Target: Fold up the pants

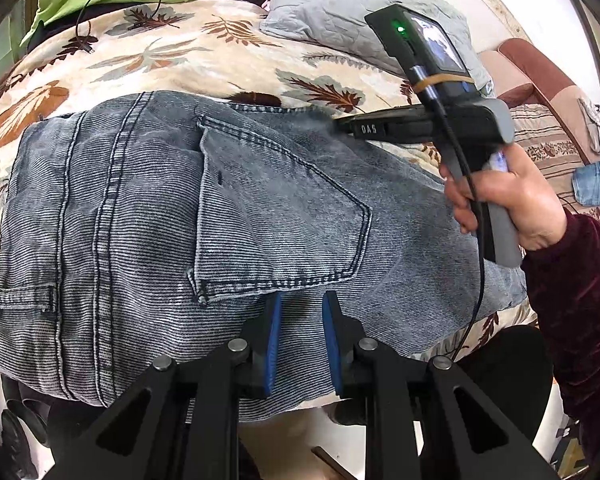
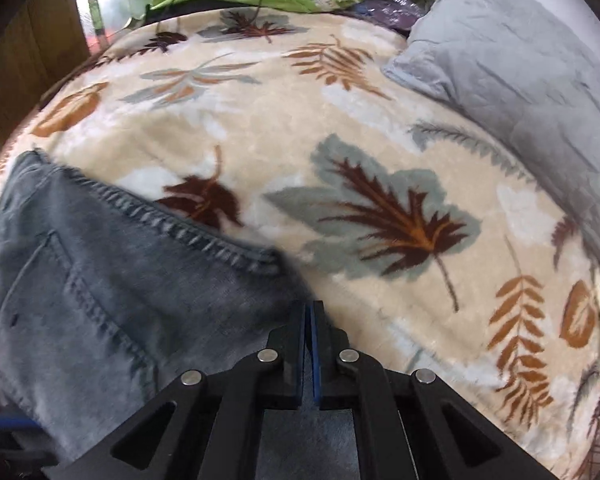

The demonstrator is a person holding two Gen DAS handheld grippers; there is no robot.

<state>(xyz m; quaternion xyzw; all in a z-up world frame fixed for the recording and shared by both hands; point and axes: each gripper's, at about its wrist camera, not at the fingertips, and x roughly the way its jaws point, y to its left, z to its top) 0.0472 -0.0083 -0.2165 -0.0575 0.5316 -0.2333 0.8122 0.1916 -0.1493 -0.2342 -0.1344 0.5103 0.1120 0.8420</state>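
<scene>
We see the jeans (image 1: 204,220) lying back-side up on the leaf-print blanket (image 2: 260,128) by the bed's near edge, a grey pillow (image 2: 520,80) at the far right corner. Our left gripper (image 1: 301,320) hovers over them with jaws spread, gripping nothing. Our right gripper (image 2: 311,320) has its jaws pressed together at the jeans' far hem; whether cloth is pinched we cannot tell.

Left wrist view close above the jeans (image 1: 180,220), right wrist view low at their edge, both facing the bedspread (image 2: 280,152)

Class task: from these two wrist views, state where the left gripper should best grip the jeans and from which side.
Probably the near edge of the jeans, approached from the bed's near side: the denim lies flat, and the open left gripper already straddles that edge below the back pocket.
</scene>
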